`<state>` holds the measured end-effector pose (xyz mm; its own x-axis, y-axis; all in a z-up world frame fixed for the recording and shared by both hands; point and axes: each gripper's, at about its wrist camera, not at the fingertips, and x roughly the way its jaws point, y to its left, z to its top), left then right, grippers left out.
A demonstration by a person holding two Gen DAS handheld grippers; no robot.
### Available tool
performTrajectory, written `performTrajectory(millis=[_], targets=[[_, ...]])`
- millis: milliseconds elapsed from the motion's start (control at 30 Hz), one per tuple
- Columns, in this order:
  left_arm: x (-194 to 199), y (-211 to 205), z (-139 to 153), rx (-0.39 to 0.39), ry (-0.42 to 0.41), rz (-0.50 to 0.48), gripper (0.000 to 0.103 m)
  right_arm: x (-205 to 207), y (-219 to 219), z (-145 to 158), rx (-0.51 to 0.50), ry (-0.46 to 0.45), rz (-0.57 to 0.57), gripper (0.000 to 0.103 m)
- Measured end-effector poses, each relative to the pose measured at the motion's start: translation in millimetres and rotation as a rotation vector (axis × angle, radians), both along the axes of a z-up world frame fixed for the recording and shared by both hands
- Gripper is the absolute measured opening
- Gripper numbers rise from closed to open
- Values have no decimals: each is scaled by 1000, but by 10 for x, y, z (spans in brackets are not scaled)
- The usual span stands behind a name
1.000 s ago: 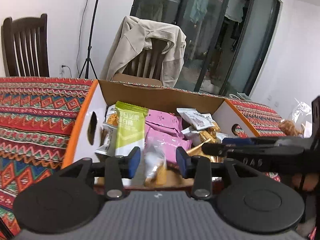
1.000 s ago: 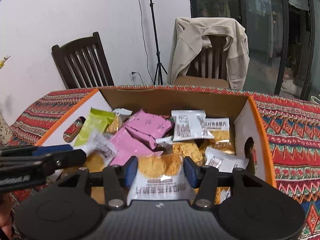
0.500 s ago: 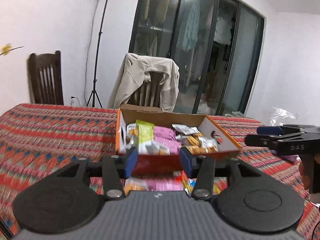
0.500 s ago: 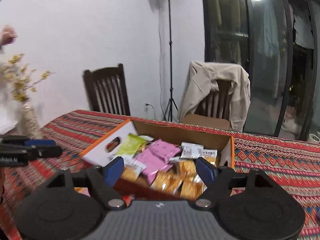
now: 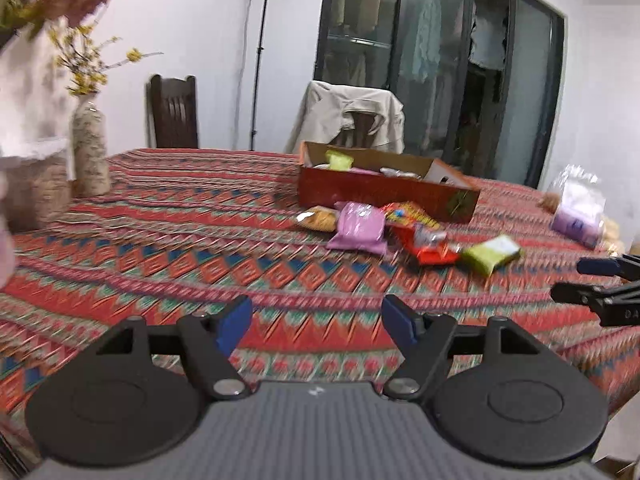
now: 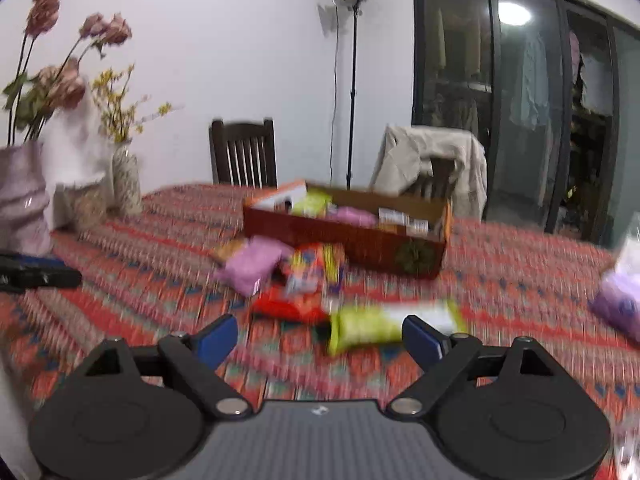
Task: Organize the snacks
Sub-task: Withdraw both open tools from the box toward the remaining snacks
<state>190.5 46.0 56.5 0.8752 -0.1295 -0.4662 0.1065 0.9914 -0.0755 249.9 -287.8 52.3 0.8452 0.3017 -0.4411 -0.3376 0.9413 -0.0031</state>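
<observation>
An orange-red cardboard box [image 5: 384, 194] [image 6: 348, 240] with several snack packets inside stands far back on the patterned tablecloth. In front of it lie a pink packet [image 5: 359, 229] [image 6: 252, 264], a red packet [image 5: 430, 246] [image 6: 290, 306], a colourful packet [image 5: 412, 214] and a green packet [image 5: 491, 255] [image 6: 366, 325]. My left gripper [image 5: 316, 320] hovers well short of them, jaws opening, nothing between them. The jaws of my right gripper [image 6: 320, 336] are opening too and hold nothing; the green packet lies just beyond its fingertips. Each gripper shows at the other view's edge.
Vases with dried flowers [image 5: 90, 148] [image 6: 126, 184] stand at the table's left. A clear bag with a purple pack [image 5: 578, 212] [image 6: 620, 300] lies at the right. Behind the table are a dark chair [image 6: 244, 152], a chair draped with a beige jacket [image 5: 352, 120] and a light stand [image 6: 352, 80].
Both grippers pulled far back from the box toward the table's near side. Their jaws spread wide, and the packets they held a second ago are gone from them.
</observation>
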Motion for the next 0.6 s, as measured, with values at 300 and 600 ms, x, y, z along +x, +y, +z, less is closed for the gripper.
performTrajectory(millis=[300,600], targets=[[-254,73,-246,-9,83,48,88,-475,18,-447,39,107,23,89],[-120,79,-258,-1,92,62,93,-475,3,-488,40,108,-14,89]])
